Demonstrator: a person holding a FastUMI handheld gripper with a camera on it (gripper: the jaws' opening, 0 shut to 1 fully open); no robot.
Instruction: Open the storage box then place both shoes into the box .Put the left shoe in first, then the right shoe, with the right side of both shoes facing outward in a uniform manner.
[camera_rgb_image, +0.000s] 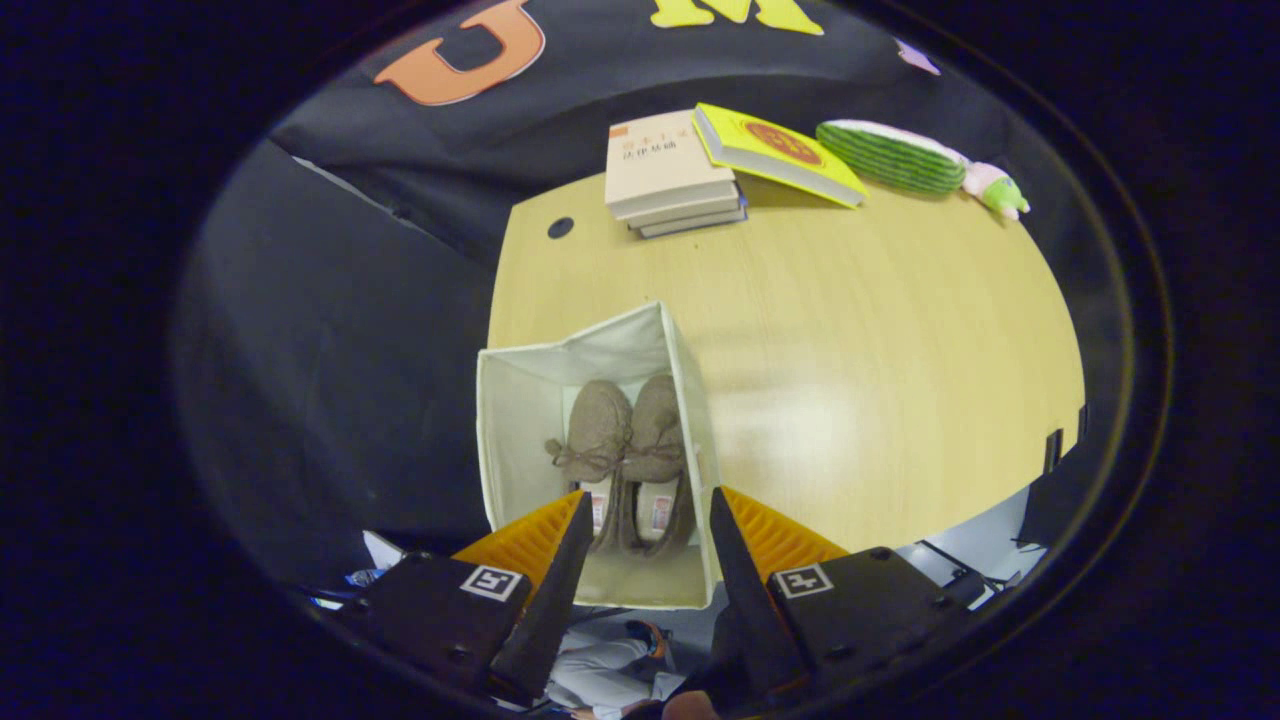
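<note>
Looking down from the gripper view: the gripper (645, 505) is hovering above the open cream fabric storage box (520, 400), its jaws standing spread and holding nothing.

Item, task: two tan suede moccasin shoes with bow laces (625, 450) are lying side by side inside the box, touching, toes pointing away from the fingers, heels just ahead of the fingertips. Which side is facing outward I cannot tell from above.

Item, support: the box is sitting at the near corner of a pale wooden table (880, 380).

Item, surroundings: a stack of cream-covered books (665, 170), a yellow book (775, 150) leaning on the stack, and a green striped plush toy (900, 155) are lying at the far edge, well apart from the box.

Risk, judged: the box is standing close to the table edge; a finger catching its soft wall while lifting away could be dragging it off.
</note>
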